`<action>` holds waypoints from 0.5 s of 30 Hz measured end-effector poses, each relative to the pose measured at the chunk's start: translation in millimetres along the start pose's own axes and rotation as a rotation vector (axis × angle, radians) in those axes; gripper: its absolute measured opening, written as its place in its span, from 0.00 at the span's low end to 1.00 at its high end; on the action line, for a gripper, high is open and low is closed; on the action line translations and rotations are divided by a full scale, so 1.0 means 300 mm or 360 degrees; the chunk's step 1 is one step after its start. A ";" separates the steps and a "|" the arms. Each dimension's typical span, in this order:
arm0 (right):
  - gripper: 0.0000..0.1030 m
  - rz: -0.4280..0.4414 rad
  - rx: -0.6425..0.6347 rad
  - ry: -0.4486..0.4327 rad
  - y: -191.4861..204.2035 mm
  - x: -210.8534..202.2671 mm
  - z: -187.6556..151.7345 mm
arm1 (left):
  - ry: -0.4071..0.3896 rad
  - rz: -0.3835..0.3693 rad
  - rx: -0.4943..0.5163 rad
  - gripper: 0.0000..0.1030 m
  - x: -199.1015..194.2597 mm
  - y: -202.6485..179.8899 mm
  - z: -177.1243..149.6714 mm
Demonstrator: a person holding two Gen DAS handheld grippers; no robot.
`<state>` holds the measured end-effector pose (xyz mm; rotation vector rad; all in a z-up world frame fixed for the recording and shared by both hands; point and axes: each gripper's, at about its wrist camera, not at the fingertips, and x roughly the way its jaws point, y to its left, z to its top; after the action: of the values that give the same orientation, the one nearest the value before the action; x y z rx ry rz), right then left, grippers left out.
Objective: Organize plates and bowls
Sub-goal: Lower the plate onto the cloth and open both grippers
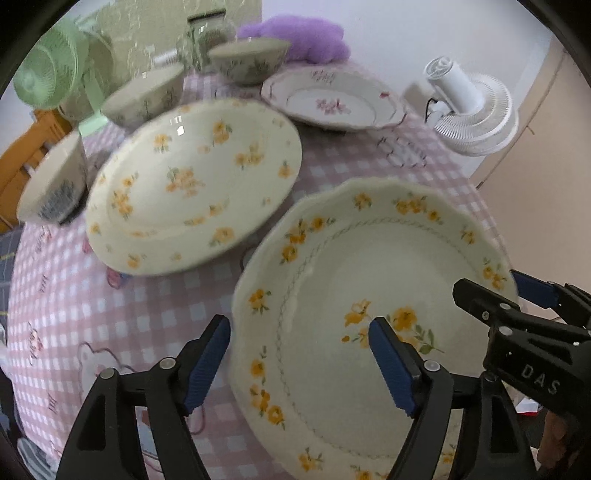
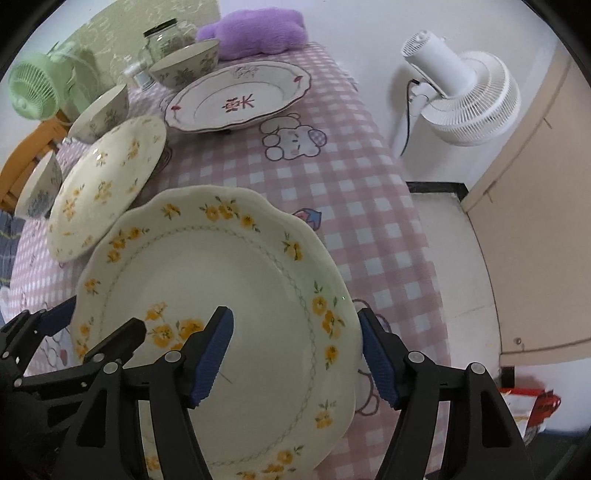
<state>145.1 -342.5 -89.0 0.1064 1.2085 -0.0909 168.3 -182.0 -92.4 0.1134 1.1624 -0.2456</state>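
A cream scalloped plate with yellow flowers [image 1: 369, 280] [image 2: 221, 280] lies nearest, on the pink checked tablecloth [image 2: 332, 192]. My left gripper [image 1: 301, 365] straddles its left rim, open, one blue pad outside the rim and one over the well, neither pressing. My right gripper [image 2: 295, 356] straddles the right rim the same way, open. Each gripper also shows in the other view: right gripper [image 1: 496, 291], left gripper [image 2: 92, 321]. Behind lie a round yellow-flowered plate [image 1: 192, 184] [image 2: 107, 184], a pink-flowered plate [image 1: 332, 99] [image 2: 236, 96] and three bowls [image 1: 243, 61] [image 1: 144, 99] [image 1: 51, 184].
A green fan [image 1: 48, 74] and a glass jar [image 2: 166, 37] stand at the table's back left, with a purple cushion [image 2: 255, 29] at the back. A white fan [image 2: 461, 96] stands on the floor past the table's right edge. A wooden chair [image 1: 22, 155] is at the left.
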 end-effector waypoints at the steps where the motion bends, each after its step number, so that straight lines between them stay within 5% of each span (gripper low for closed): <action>1: 0.70 -0.0005 0.0010 -0.0014 0.001 -0.012 0.000 | -0.0020 -0.0001 0.0011 0.80 -0.016 0.004 0.002; 15: 0.70 -0.0069 -0.0019 -0.0271 0.185 -0.209 -0.002 | -0.0175 -0.0032 0.0038 0.82 -0.182 0.159 -0.008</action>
<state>129.6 -286.5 -28.7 0.0608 1.0416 -0.1281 157.7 -128.3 -45.1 0.1075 1.0517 -0.2804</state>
